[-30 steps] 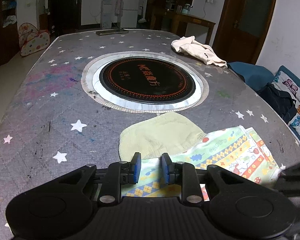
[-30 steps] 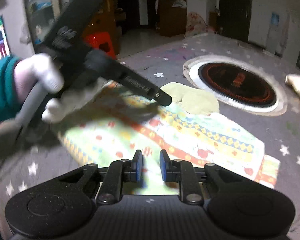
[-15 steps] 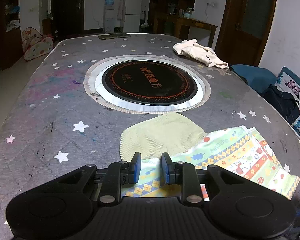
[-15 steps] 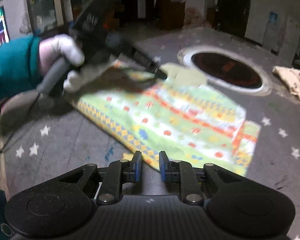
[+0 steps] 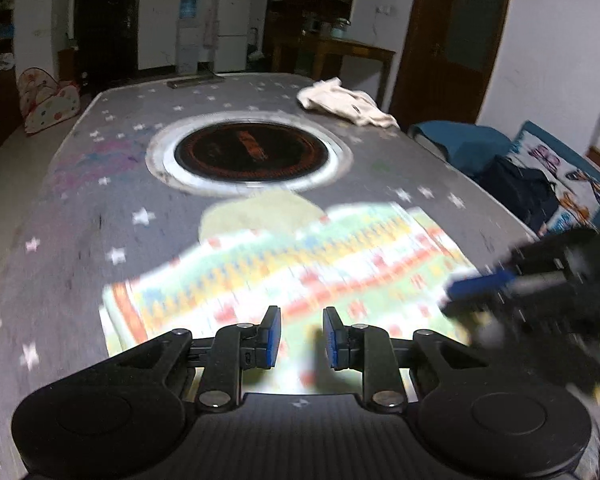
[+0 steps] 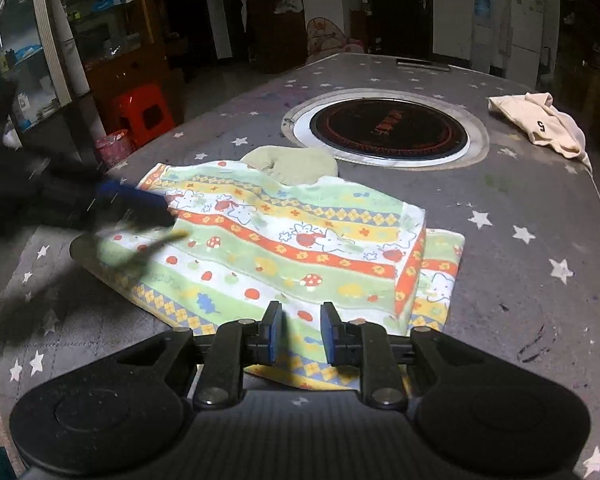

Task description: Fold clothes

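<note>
Both grippers newly over towel

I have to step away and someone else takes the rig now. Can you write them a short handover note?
Left claw: open, empty, low over the patterned towel.
Right claw: open, empty, at the towel's near edge.
Towel lies folded over on the table, its lower layer sticking out on one side; a pale green cloth is tucked under its far edge.
Cream garment sits unfolded at the far side.
Left: finish the towel, then fold the others.
</note>
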`<state>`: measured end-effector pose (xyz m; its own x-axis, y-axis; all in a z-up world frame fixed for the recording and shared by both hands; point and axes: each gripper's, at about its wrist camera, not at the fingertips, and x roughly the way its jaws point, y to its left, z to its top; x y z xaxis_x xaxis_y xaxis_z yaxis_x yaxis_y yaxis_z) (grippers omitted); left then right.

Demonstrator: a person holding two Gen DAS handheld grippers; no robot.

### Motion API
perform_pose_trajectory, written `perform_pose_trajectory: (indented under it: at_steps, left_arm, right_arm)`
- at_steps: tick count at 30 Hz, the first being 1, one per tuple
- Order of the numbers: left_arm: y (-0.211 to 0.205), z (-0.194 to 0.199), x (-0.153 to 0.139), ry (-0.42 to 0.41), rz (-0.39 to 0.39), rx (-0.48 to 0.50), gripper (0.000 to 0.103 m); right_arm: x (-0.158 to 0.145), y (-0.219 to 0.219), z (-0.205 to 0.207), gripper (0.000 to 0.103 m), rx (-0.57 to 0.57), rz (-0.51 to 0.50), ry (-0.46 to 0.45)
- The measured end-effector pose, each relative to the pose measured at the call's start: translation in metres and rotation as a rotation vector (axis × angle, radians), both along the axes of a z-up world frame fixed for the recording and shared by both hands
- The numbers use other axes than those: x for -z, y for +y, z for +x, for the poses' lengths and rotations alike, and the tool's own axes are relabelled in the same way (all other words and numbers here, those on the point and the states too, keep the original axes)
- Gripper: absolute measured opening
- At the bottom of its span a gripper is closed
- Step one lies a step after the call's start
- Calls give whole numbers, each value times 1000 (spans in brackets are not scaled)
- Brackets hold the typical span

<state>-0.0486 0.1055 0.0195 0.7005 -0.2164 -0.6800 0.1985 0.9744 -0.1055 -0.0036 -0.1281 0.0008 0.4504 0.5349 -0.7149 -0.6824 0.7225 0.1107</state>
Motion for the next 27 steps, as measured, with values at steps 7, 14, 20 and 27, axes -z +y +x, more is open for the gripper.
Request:
perform_pose_trajectory:
  at_steps: [7, 14, 20, 27]
  left_arm:
    - [5, -28, 17, -11, 4, -26, 26]
    - [46, -35, 15, 40, -15, -114, 25]
    - [56, -13, -10, -16, -24, -133, 26]
    - [56, 38, 1, 18, -36, -157, 26]
  right_arm:
    - [6, -1, 2, 23, 4, -9, 11]
    - [5, 1, 4, 24, -12, -37, 7]
    - [-9, 6, 15, 26, 0, -20, -28]
    - [-12, 26, 59, 26, 63, 20, -51]
